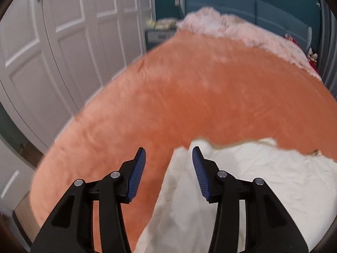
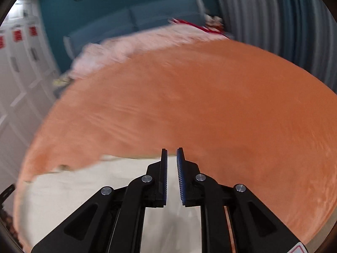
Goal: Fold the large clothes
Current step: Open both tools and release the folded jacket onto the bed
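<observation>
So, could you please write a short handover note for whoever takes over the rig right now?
Left gripper: open, empty, over the left edge of the cream garment.
Right gripper: jaws nearly closed with a narrow gap; whether they pinch the garment cannot be told.
Garment lies on the orange bed cover at the near edge.
Done: no neat fold visible.
Left: grip the edges and fold.

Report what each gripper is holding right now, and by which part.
Left gripper: nothing, jaws wide open over the cream garment. Right gripper: jaws nearly closed above the garment's edge; whether fabric is pinched cannot be told.
</observation>
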